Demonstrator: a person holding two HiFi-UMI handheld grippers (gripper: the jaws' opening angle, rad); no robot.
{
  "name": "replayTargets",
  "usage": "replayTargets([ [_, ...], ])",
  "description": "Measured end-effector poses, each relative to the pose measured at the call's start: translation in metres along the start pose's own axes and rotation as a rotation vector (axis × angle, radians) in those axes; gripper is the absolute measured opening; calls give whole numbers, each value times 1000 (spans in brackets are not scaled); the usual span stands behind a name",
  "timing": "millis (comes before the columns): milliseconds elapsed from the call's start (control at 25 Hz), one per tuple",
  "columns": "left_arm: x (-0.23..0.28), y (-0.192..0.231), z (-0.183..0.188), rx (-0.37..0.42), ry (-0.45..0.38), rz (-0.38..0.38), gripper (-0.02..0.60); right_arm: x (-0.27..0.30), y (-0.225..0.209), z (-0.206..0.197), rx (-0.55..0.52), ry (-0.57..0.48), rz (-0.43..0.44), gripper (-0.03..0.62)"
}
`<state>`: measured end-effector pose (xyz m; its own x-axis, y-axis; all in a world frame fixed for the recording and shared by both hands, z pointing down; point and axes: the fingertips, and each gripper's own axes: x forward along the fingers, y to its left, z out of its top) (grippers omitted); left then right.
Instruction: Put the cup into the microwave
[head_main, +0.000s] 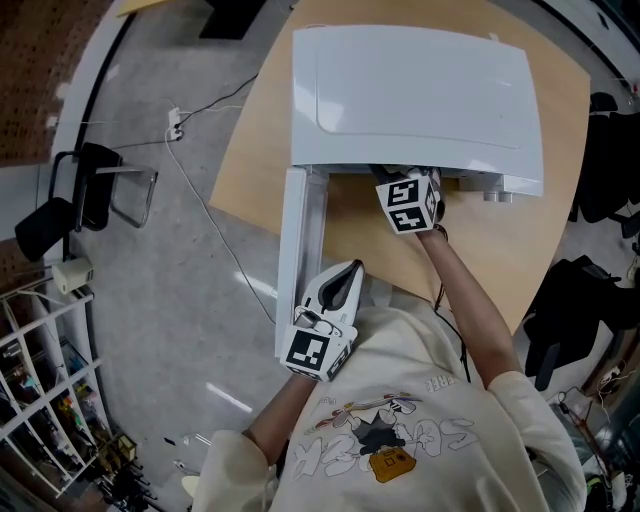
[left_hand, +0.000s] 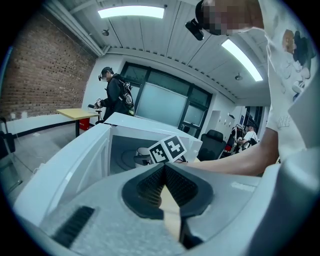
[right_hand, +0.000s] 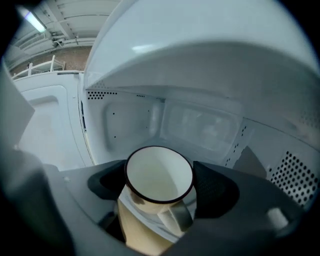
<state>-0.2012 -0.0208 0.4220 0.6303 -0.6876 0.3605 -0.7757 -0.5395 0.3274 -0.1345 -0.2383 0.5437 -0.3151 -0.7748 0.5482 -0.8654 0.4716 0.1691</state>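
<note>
A white microwave (head_main: 420, 100) stands on a wooden table, its door (head_main: 298, 250) swung open to the left. My right gripper (right_hand: 160, 176) reaches into the oven's mouth, and in the head view only its marker cube (head_main: 410, 203) shows below the housing. It is shut on a cream cup (right_hand: 159, 176) with a dark rim, handle toward the camera. The cup hangs slightly tilted over the sill, with the cavity's back wall (right_hand: 200, 125) behind it. My left gripper (head_main: 343, 272) hovers by the door's near end, shut with nothing in it (left_hand: 164, 169).
The table (head_main: 560, 200) juts out to the right of the oven. A black chair (head_main: 70, 200) and a cable (head_main: 200, 190) are on the grey floor at left, with shelving at bottom left. Dark chairs stand at the right. A person (left_hand: 115, 95) stands far behind.
</note>
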Motion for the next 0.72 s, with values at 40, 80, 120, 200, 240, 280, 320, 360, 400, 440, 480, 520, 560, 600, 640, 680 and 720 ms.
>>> replayTargets([
  [40, -1, 1, -3, 2, 18, 0, 5, -2, 0, 5, -3, -21, 2, 414],
  [80, -1, 1, -4, 1, 24, 0, 5, -3, 1, 10, -6, -37, 4, 414],
  [120, -1, 1, -3, -2, 22, 0, 5, -5, 1, 15, -9, -46, 5, 414],
  [200, 1, 0, 0, -9, 15, -5, 5, -8, 1, 19, -10, -52, 4, 414],
  [240, 1, -1, 0, -10, 12, -8, 5, -11, 1, 19, -11, -54, 2, 414],
  [280, 2, -3, 1, -11, 10, -11, 5, -15, 2, 18, -12, -55, 1, 414],
  [320, 3, -4, 1, -12, 8, -15, 5, -19, 2, 17, -16, -59, 0, 414],
  [360, 5, -6, 1, -13, 7, -19, 5, -25, 4, 16, -21, -64, 1, 414],
  [400, 6, -8, 1, -14, 5, -23, 5, -31, 5, 14, -26, -69, 5, 414],
  [440, 9, -10, 0, -18, 2, -25, 5, -37, 7, 11, -29, -73, 10, 414],
  [480, 11, -12, 0, -24, -2, -26, 3, -44, 9, 8, -31, -76, 18, 414],
  [520, 13, -13, -1, -29, -4, -25, 5, -52, 12, 4, -28, -79, 27, 414],
  [560, 15, -15, -1, -32, -6, -23, 5, -60, 15, 0, -23, -82, 35, 414],
  [600, 16, -16, -2, -35, -7, -18, 5, -71, 18, -3, -18, -88, 42, 403],
  [640, 18, -17, -2, -36, -8, -13, 3, -82, 21, -6, -13, -95, 48, 391],
  [680, 20, -17, -1, -38, -11, -7, 3, -95, 23, -8, -8, -105, 52, 359],
  [720, 21, -16, -1, -39, -14, -2, 3, -108, 25, -9, -2, -118, 57, 302],
])
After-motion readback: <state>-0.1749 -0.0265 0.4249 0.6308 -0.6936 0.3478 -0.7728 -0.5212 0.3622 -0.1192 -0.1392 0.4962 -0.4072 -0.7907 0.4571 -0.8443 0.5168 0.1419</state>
